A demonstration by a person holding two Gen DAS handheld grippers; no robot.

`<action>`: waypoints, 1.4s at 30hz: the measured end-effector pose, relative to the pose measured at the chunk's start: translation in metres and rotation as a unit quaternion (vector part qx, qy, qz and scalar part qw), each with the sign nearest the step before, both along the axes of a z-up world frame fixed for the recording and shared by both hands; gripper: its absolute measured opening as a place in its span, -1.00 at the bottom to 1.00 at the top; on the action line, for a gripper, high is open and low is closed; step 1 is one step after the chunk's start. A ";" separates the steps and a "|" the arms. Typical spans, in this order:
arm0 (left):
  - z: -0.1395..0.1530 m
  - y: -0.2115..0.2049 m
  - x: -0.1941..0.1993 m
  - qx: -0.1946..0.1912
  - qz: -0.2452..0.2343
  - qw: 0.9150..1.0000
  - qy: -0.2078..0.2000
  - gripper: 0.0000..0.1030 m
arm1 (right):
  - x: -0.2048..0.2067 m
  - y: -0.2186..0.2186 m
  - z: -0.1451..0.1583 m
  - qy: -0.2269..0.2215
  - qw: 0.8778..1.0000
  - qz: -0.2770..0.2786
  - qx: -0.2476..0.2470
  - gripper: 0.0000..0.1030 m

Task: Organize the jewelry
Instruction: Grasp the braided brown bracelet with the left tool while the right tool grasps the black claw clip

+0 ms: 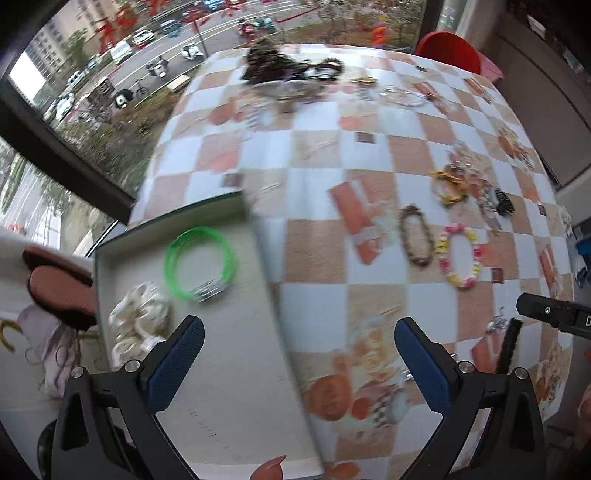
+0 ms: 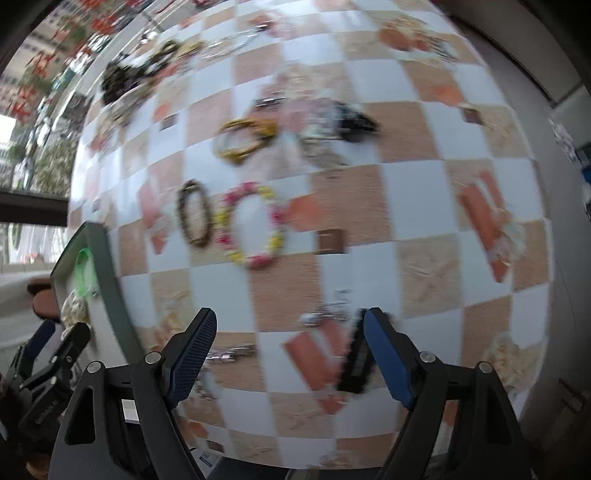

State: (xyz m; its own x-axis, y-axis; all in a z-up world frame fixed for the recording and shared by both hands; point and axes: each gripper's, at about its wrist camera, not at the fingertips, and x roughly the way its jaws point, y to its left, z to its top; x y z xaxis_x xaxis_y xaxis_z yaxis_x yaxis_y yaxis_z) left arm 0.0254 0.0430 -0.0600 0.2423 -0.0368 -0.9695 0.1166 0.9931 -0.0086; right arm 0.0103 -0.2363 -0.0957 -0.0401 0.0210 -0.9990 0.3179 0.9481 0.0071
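While both grippers hang empty with jaws apart, left gripper (image 1: 299, 363) above the tray's (image 1: 236, 369) right edge, right gripper (image 2: 290, 354) above the checkered tablecloth (image 2: 417, 192), a brown beaded bracelet (image 2: 194, 213) and a pink-and-yellow bracelet (image 2: 253, 225) lie mid-table, long axes toward the window-side edge.

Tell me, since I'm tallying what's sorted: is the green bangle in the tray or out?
In. The green bangle lies flat on the tray floor, beside a cream piece.

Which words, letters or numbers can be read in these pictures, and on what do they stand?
"D": white, cut off by the frame edge, on the right tool.
White print on the left tool: too blurred to read.
Red window signs: too blurred to read.
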 end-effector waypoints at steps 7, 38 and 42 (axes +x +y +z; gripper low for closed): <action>-0.010 -0.041 0.026 -0.014 -0.008 1.000 0.017 1.00 | 0.007 -0.039 0.008 -0.010 1.000 -0.014 -0.017 0.63; -0.093 -0.091 0.085 -0.005 -0.008 0.999 0.053 0.89 | 0.120 -0.059 -0.063 -0.027 0.991 0.091 -0.096 0.26; -0.091 -0.102 0.085 -0.015 -0.017 0.999 0.048 0.60 | 0.116 -0.050 -0.064 -0.030 0.988 0.106 -0.111 -0.02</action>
State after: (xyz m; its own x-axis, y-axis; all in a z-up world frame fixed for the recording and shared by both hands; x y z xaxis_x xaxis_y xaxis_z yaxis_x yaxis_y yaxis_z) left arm 0.1103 -0.0590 -0.1506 0.1457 -0.0730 -0.9866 0.1475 0.9877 -0.0513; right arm 0.1265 -0.2861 -0.1597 0.0401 -0.2004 -0.9789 0.1165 0.9739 -0.1946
